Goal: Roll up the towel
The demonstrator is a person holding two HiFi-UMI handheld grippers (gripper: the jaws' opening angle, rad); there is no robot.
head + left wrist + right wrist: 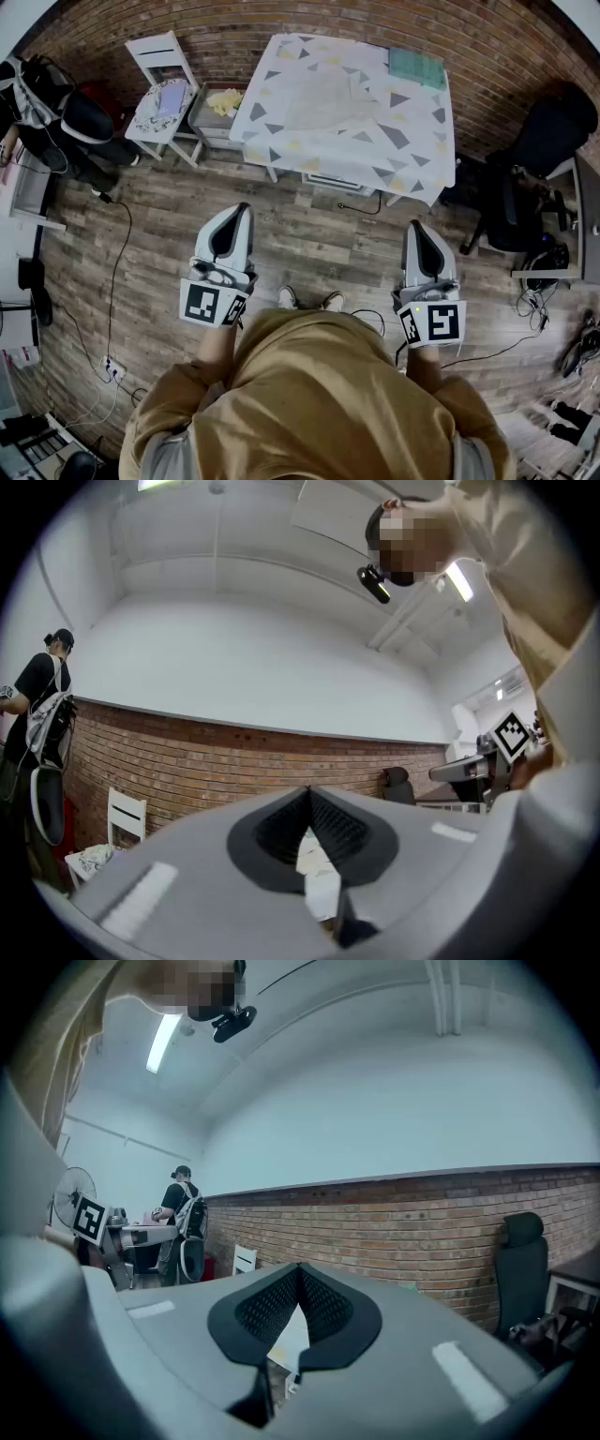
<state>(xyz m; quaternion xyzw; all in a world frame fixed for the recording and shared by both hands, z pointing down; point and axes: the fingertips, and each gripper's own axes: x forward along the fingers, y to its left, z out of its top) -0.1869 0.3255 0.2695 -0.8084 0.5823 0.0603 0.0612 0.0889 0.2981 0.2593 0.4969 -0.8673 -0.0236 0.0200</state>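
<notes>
A pale towel (323, 98) lies spread on the table (281, 141), which has a cloth with a triangle pattern and stands by the brick wall. A folded green towel (417, 67) sits at the table's far right corner. I stand well back from the table. My left gripper (238, 210) and right gripper (415, 226) hover over the wooden floor, both shut and holding nothing. In the left gripper view the gripper (307, 790) has its jaws together; the right gripper (298, 1267) looks the same in its own view. A sliver of the table shows below each.
A white chair (164, 89) with cloth on it and a crate (220, 103) stand left of the table. A black office chair (544, 141) and a desk are at the right. Cables (112, 281) run across the floor. A person (56, 112) is at the far left.
</notes>
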